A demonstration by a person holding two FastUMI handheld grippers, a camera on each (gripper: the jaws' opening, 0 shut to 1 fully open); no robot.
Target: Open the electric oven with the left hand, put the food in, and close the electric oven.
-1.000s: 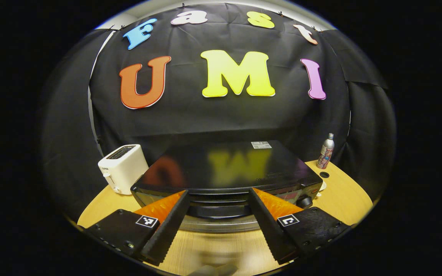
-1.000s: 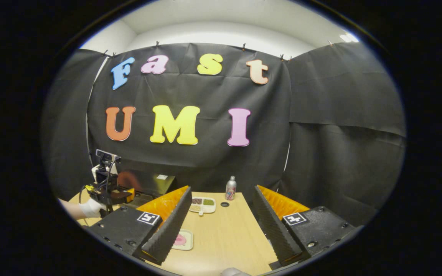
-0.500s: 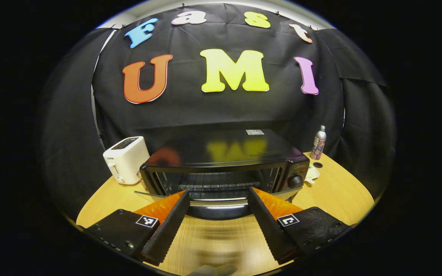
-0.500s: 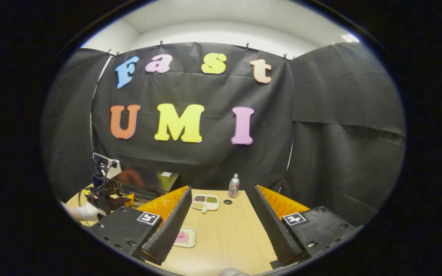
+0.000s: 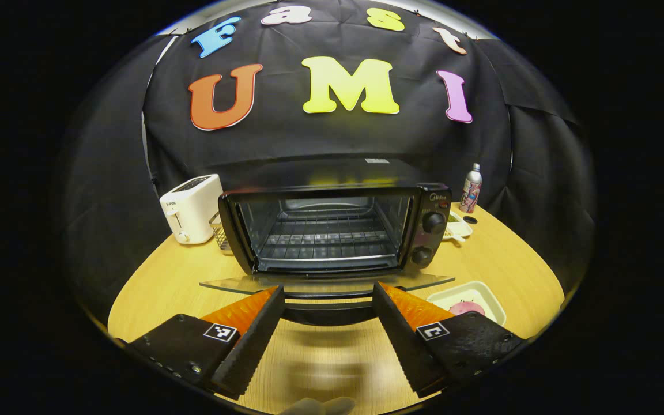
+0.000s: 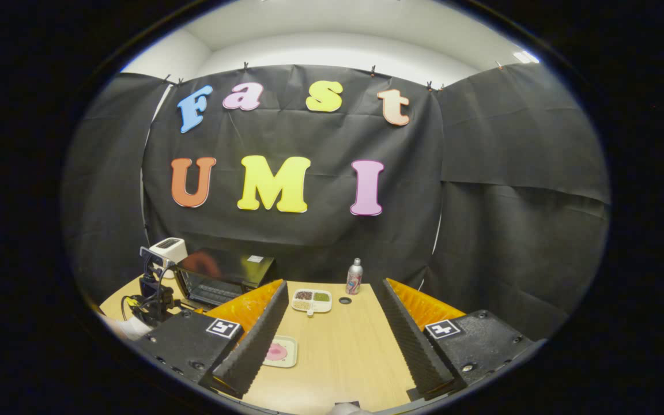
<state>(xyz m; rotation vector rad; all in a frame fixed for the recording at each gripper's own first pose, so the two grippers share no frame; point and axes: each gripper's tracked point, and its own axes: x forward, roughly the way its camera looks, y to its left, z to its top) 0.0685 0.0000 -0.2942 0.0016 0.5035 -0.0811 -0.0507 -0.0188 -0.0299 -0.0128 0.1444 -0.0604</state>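
Observation:
The black electric oven [image 5: 332,225] stands open, its wire rack bare. Its glass door [image 5: 424,281] lies flat toward me, and the dark door handle [image 5: 326,311] runs between the spread fingers of my left gripper [image 5: 327,291], which is open; I cannot tell whether a finger touches it. The food, a pink piece on a small cream tray [image 5: 464,302], sits right of the door; the tray [image 6: 277,351] also lies by the left finger of my right gripper [image 6: 331,283], which hovers open and holds nothing. The right gripper view has the oven [image 6: 222,276] at far left.
A white toaster [image 5: 192,208] and a wire basket [image 5: 219,230] stand left of the oven. A divided dish of grains [image 6: 310,300], a small black cap [image 6: 344,300] and a metal bottle [image 6: 354,276] sit at the back of the wooden table [image 6: 338,357].
The oven door has swung from almost shut down to flat. My left gripper dropped and drew back with the handle between its fingers. The right gripper barely shifted.

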